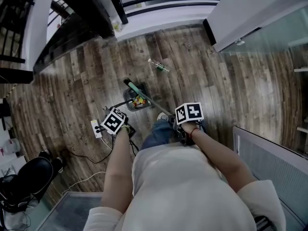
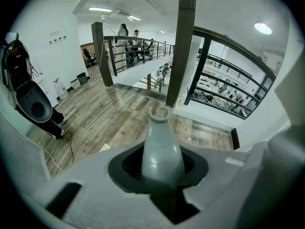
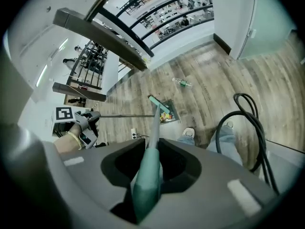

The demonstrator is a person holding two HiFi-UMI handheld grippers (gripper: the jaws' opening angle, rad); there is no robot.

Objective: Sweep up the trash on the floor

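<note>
The left hand-held gripper (image 2: 162, 187) is clamped on the pale grey, ring-tipped handle (image 2: 161, 142) of a dark dustpan (image 1: 129, 96), with the forearm reaching down and forward. The right hand-held gripper (image 3: 147, 187) pinches the teal-gripped, grey-shafted broom (image 3: 155, 125), whose green head rests just beside the dustpan. Colourful trash (image 1: 138, 101) lies in the dustpan on the wood-plank floor (image 1: 77, 85). A clear plastic bottle (image 1: 159, 66) lies farther off.

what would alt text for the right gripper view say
The right gripper is shut on a green-gripped broom handle running down to a dustpan of colourful trash on the wood floor. At left, the left gripper holds the dustpan handle; a bottle lies beyond.
</note>
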